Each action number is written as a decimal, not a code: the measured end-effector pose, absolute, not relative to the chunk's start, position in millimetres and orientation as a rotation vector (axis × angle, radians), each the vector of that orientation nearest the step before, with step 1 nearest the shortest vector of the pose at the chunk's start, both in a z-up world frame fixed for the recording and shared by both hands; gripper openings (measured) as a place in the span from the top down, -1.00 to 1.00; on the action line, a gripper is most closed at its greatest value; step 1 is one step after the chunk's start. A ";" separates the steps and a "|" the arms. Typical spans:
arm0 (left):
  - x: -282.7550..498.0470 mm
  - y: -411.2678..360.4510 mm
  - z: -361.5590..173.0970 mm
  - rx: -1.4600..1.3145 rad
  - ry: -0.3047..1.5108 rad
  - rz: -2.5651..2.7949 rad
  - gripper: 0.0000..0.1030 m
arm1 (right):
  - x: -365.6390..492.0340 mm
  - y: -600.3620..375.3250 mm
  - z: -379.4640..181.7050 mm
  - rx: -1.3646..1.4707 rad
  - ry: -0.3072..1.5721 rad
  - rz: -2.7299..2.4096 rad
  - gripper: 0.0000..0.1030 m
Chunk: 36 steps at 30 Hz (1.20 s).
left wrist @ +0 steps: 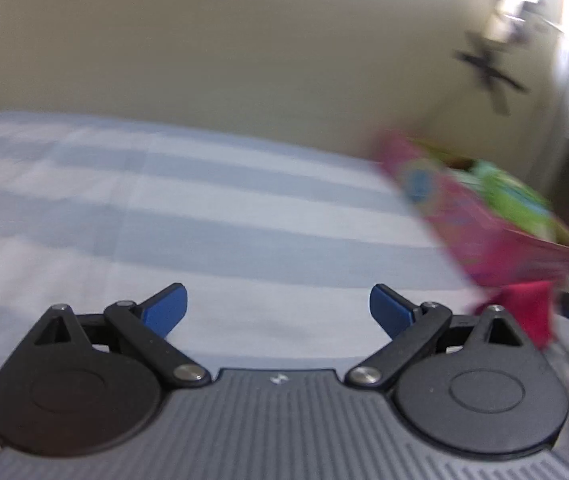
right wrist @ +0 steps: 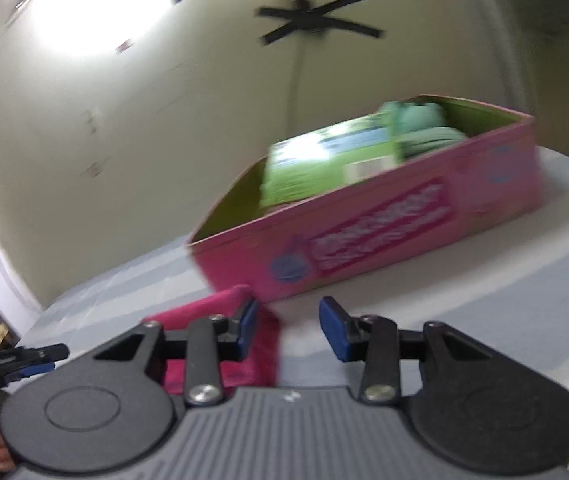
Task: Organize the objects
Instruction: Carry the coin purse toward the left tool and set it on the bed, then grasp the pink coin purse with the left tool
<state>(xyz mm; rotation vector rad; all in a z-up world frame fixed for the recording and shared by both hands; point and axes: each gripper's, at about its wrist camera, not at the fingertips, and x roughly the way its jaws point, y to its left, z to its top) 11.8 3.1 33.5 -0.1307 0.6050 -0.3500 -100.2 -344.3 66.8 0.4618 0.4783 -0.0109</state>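
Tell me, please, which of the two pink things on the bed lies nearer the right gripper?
The small dark pink cloth, right by the right gripper; the big pink box holding green items sits further back.

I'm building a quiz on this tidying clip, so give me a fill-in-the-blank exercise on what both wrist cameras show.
1. The open pink cardboard box rests on a ____ bedsheet.
2. The flat packet inside the box is ____.
3. The folded red cloth lies ____ the box.
4. Both the left gripper and the right gripper have their jaws ____.

Missing words: striped; green; outside; open
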 end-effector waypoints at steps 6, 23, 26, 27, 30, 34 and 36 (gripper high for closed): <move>0.0 -76.7 42.3 -0.018 0.583 -0.585 -0.88 | -122.2 -329.4 61.6 0.374 0.469 0.087 0.29; -7.0 -92.6 47.3 -0.208 0.895 -0.796 -0.07 | -123.0 -304.3 95.0 0.388 0.547 0.389 0.61; -13.0 -72.9 62.5 -0.289 0.881 -0.826 -0.08 | -123.8 -302.5 102.2 0.456 0.529 0.473 0.61; -12.0 -68.2 64.5 -0.330 0.904 -0.838 -0.17 | -120.6 -299.5 102.7 0.475 0.526 0.486 0.61; -6.1 -65.8 66.3 -0.375 0.905 -0.825 -0.22 | -104.1 -282.8 103.8 0.439 0.515 0.391 0.59; -3.8 -59.7 68.3 -0.362 0.860 -0.732 -0.23 | -109.2 -281.9 104.1 0.361 0.447 0.265 0.52; -7.3 -49.8 68.2 -0.356 0.837 -0.741 -0.37 | -121.1 -285.3 102.0 0.316 0.436 0.262 0.35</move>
